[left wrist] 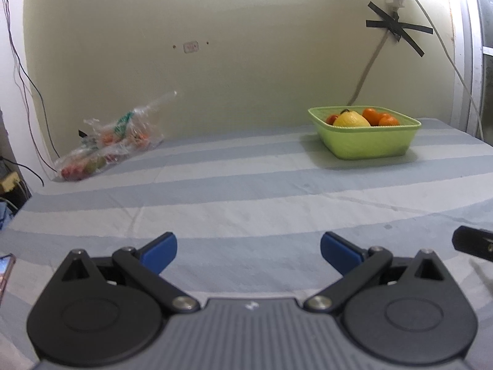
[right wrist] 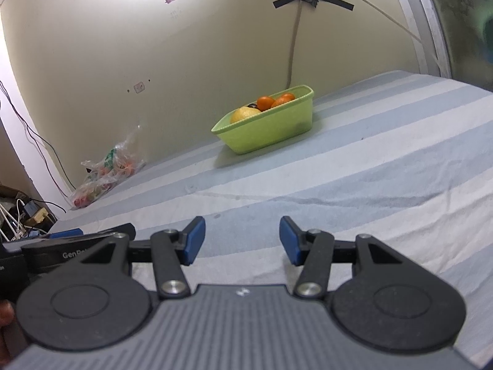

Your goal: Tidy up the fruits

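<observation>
A light green basket (left wrist: 366,146) stands at the far right of the striped cloth and holds a yellow fruit (left wrist: 351,120) and several oranges (left wrist: 374,114). It also shows in the right wrist view (right wrist: 271,129), with the yellow fruit (right wrist: 243,114) and oranges (right wrist: 266,102) inside. A clear plastic bag of fruit (left wrist: 107,145) lies at the far left by the wall, and shows in the right wrist view too (right wrist: 104,175). My left gripper (left wrist: 248,254) is open and empty, low over the near cloth. My right gripper (right wrist: 242,243) is open and empty, far from the basket.
The blue and white striped cloth (left wrist: 246,191) covers the whole surface. The left gripper's body (right wrist: 61,246) sits just left of my right gripper. Cables and a taped cord (left wrist: 397,27) hang on the wall. A phone edge (left wrist: 6,269) lies at the near left.
</observation>
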`<state>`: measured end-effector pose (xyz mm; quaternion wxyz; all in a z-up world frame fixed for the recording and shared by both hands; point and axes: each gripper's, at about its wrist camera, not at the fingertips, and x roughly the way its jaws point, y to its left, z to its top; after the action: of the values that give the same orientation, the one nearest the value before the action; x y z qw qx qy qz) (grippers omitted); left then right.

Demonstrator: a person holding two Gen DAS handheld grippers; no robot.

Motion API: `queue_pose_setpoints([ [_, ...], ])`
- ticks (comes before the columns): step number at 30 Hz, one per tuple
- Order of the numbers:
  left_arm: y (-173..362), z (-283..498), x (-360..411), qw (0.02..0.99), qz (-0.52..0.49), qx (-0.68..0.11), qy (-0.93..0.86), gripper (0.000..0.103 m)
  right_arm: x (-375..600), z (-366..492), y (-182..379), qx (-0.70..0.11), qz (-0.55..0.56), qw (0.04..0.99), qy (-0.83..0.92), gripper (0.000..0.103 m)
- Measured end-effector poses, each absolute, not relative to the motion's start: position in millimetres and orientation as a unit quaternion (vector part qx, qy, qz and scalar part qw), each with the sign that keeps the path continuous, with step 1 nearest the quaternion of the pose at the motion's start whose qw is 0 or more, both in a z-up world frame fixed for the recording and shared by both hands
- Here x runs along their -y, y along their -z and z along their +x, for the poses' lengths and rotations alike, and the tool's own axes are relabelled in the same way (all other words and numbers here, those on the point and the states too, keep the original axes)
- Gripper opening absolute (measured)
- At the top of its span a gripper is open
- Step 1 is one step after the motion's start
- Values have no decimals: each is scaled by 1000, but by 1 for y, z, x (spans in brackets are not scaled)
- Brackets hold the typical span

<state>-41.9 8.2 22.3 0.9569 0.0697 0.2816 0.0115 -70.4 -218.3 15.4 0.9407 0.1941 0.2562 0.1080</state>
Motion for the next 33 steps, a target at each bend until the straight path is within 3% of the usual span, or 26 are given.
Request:
queue_pose_setpoints([
  [33, -13, -44, -3, 948, 65, -310, 12, 103, 206, -85, -24, -194, 138, 967, -87, 63],
])
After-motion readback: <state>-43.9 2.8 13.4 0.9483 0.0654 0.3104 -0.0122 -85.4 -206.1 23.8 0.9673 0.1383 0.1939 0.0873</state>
